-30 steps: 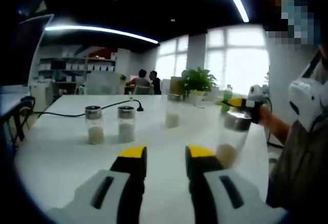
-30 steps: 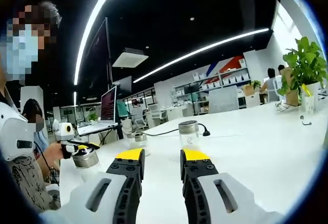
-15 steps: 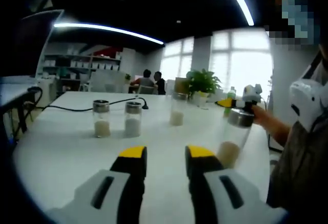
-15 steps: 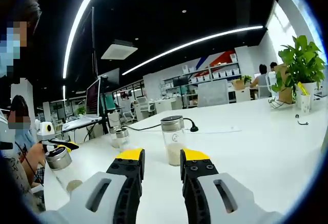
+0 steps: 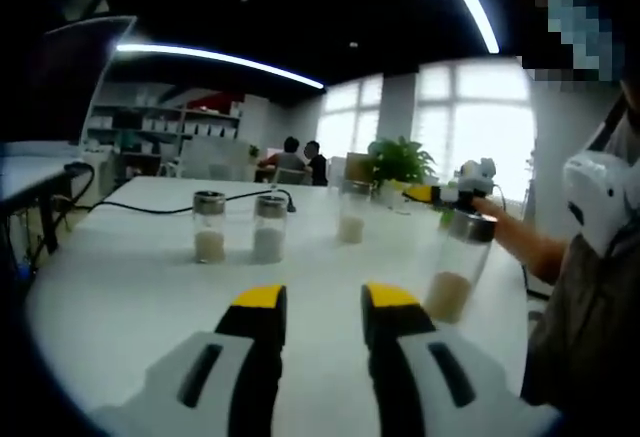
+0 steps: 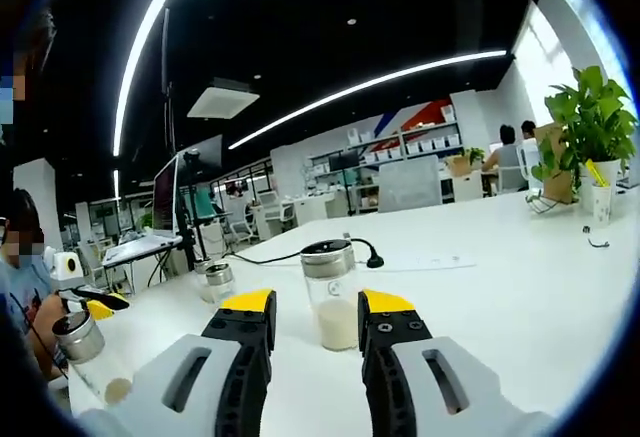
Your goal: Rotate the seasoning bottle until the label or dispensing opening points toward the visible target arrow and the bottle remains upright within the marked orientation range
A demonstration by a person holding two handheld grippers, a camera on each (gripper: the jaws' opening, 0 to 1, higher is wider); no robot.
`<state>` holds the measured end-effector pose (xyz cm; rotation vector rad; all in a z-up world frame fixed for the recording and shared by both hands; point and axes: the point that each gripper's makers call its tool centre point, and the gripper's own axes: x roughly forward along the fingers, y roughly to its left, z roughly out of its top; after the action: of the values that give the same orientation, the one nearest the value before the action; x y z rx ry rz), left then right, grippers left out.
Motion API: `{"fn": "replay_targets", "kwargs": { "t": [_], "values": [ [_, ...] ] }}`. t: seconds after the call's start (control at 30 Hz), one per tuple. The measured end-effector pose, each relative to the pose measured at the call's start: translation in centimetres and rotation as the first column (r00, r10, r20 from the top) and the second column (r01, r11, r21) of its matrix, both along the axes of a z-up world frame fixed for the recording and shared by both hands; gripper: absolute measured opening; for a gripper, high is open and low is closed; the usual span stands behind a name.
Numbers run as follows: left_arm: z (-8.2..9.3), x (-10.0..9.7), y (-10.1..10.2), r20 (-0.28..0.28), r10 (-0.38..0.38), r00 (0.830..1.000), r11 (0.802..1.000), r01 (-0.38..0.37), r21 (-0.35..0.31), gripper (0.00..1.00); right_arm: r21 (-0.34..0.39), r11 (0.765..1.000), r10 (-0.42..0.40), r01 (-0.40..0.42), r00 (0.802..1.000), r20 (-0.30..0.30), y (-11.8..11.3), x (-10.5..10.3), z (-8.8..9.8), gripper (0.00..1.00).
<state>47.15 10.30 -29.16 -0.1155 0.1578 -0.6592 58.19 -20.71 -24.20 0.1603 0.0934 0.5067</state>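
My left gripper [image 5: 325, 297] is open above the white table [image 5: 130, 297], with nothing between its yellow-tipped fingers. Ahead stand two metal-capped seasoning bottles [image 5: 209, 228] [image 5: 270, 229] with pale powder, and a third bottle [image 5: 351, 217] further back. A fourth bottle [image 5: 458, 269] stands near the right edge, where a person's hand holds another yellow-tipped gripper [image 5: 432, 194] just above its cap. My right gripper [image 6: 316, 302] is open, and a seasoning bottle [image 6: 330, 292] stands upright just beyond its tips, in line with the gap. At far left is the same person's gripper [image 6: 98, 306] over the fourth bottle [image 6: 88, 352].
A black cable [image 5: 130, 206] runs across the far table. A potted plant [image 5: 398, 162] and a monitor [image 6: 165, 197] stand at the far edges. Two small bottles [image 6: 218, 279] sit behind my right gripper. A person's sleeve [image 5: 590, 337] is at the right.
The right gripper view has closed in on the bottle, which now looks larger and sits lower between the jaws. The person's gripper has drifted off the far bottle's cap. Both my grippers stay open.
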Motion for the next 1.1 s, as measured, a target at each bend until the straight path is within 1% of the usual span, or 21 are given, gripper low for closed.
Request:
{"fn": "replay_targets", "kwargs": {
  "t": [0.2, 0.33, 0.47, 0.53, 0.67, 0.73, 0.83, 0.93, 1.0, 1.1],
  "values": [
    [0.2, -0.2, 1.4, 0.003, 0.025, 1.000, 1.000, -0.025, -0.012, 0.31, -0.020, 1.000, 0.001, -0.001, 1.000, -0.007, 0.9, 0.8, -0.1, 0.32],
    [0.2, -0.3, 1.8, 0.002, 0.031, 1.000, 0.999, -0.031, -0.017, 0.31, -0.026, 1.000, -0.001, 0.001, 1.000, -0.011, 1.4, 1.7, -0.1, 0.33],
    [0.1, -0.4, 2.1, 0.000, 0.035, 0.999, 0.999, -0.035, -0.018, 0.31, -0.037, 0.999, 0.005, -0.005, 1.000, -0.011, 1.8, 3.0, 0.1, 0.34],
    [0.1, -0.4, 2.2, -0.002, 0.040, 0.999, 0.999, -0.040, -0.020, 0.31, -0.045, 0.999, 0.003, -0.003, 1.000, -0.013, 1.8, 4.1, -0.1, 0.34],
    [0.0, -0.5, 2.3, 0.000, 0.046, 0.999, 0.999, -0.046, -0.025, 0.31, -0.030, 1.000, 0.003, -0.004, 1.000, -0.022, 2.5, 4.9, -0.3, 0.37],
    [0.0, -0.5, 2.4, 0.000, 0.050, 0.999, 0.998, -0.050, -0.027, 0.31, -0.022, 1.000, 0.001, -0.002, 1.000, -0.027, 2.3, 5.4, -0.4, 0.40],
    [-0.2, -0.6, 2.5, -0.002, 0.057, 0.998, 0.998, -0.057, -0.033, 0.31, -0.026, 1.000, -0.013, 0.013, 1.000, -0.028, 2.6, 6.2, -0.6, 0.44],
    [-0.5, -0.7, 2.6, -0.008, 0.066, 0.998, 0.997, -0.066, -0.042, 0.31, -0.024, 1.000, -0.021, 0.020, 0.999, -0.030, 2.7, 7.1, -0.8, 0.45],
    [-0.7, -0.7, 2.6, -0.015, 0.068, 0.998, 0.997, -0.069, -0.046, 0.31, -0.009, 0.999, -0.034, 0.034, 0.999, -0.034, 2.7, 7.9, -1.1, 0.45],
    [-0.9, -0.7, 2.6, -0.019, 0.070, 0.997, 0.997, -0.071, -0.042, 0.31, -0.009, 0.999, -0.037, 0.036, 0.999, -0.024, 3.2, 8.4, -1.2, 0.47]
  ]
}}
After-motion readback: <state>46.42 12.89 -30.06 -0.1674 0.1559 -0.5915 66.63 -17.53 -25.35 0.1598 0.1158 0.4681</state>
